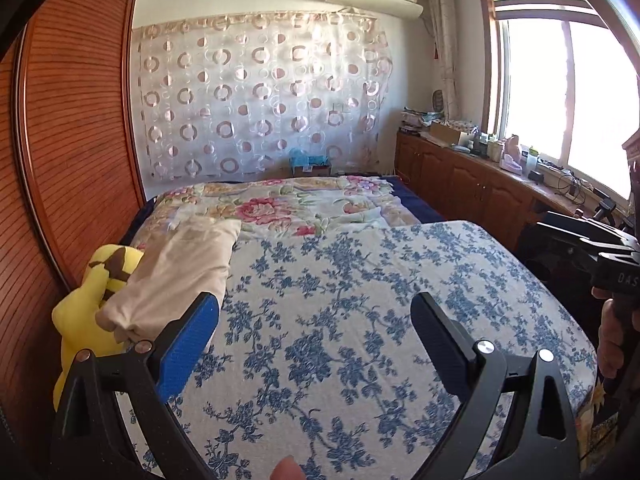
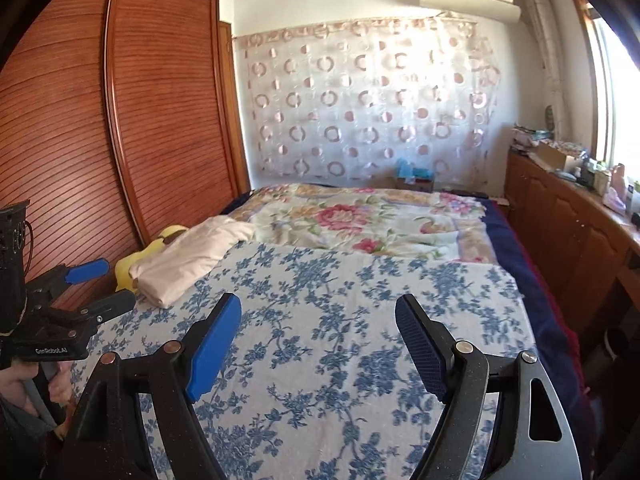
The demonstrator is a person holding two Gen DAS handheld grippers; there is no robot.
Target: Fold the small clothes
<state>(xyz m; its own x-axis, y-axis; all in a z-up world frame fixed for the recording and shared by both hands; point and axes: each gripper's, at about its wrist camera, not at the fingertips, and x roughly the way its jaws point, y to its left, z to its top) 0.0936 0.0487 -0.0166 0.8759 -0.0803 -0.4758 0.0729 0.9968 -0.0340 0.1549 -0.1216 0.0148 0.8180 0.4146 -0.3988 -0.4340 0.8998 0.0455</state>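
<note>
One bed (image 1: 360, 320) carries a blue-flowered cover; at its wardrobe-side edge lies the folded cream garment (image 1: 176, 276), against a yellow plush (image 1: 84, 312). Left gripper (image 1: 316, 340) and right gripper (image 2: 320, 344) hover over the bed, jaws wide, empty.

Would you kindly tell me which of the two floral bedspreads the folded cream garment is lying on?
The folded cream garment lies on the blue-and-white floral spread, nearer the cameras, not the pink-flowered one beyond it.

Bed (image 1: 360, 280) filling my frame's centre, folded cloth (image 1: 176, 276) on it at left, plush toy (image 1: 92, 300) just left of that, wardrobe (image 1: 72, 140) far left, tabletop (image 1: 520, 176) at right.
</note>
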